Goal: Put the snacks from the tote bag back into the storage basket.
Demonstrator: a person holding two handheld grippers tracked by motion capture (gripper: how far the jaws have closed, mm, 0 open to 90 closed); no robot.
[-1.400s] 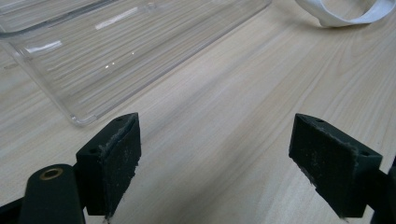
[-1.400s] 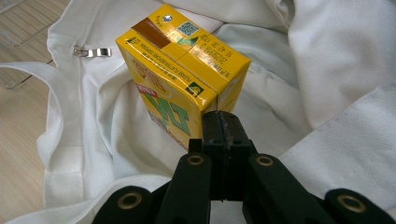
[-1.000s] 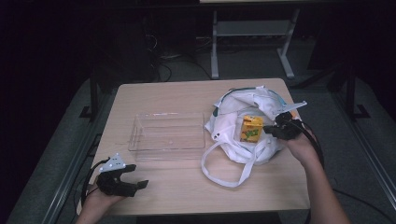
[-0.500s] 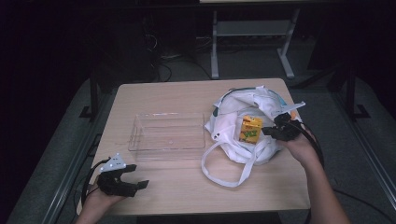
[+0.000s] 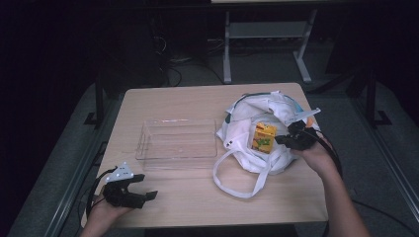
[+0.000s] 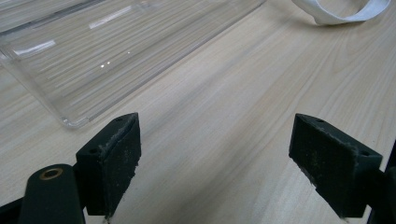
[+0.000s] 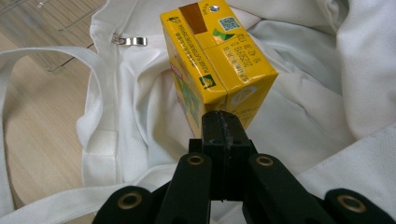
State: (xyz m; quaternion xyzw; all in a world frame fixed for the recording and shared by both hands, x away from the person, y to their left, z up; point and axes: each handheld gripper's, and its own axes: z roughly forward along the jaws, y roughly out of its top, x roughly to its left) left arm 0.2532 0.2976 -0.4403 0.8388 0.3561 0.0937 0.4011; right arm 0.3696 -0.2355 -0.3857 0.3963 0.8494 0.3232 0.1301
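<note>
Yellow juice carton (image 7: 215, 65) upright on the white bag (image 5: 247, 136), desk's right side. Right gripper (image 7: 223, 135) jaws pressed together, tips just at the carton's lower near corner; cannot tell if pinching an edge or only touching. Carton dead ahead of it, long axis vertical. Left gripper (image 6: 215, 163) wide open, empty, low over the desk (image 6: 243, 93) near the clear tray (image 5: 178, 143), well apart from the carton.
</note>
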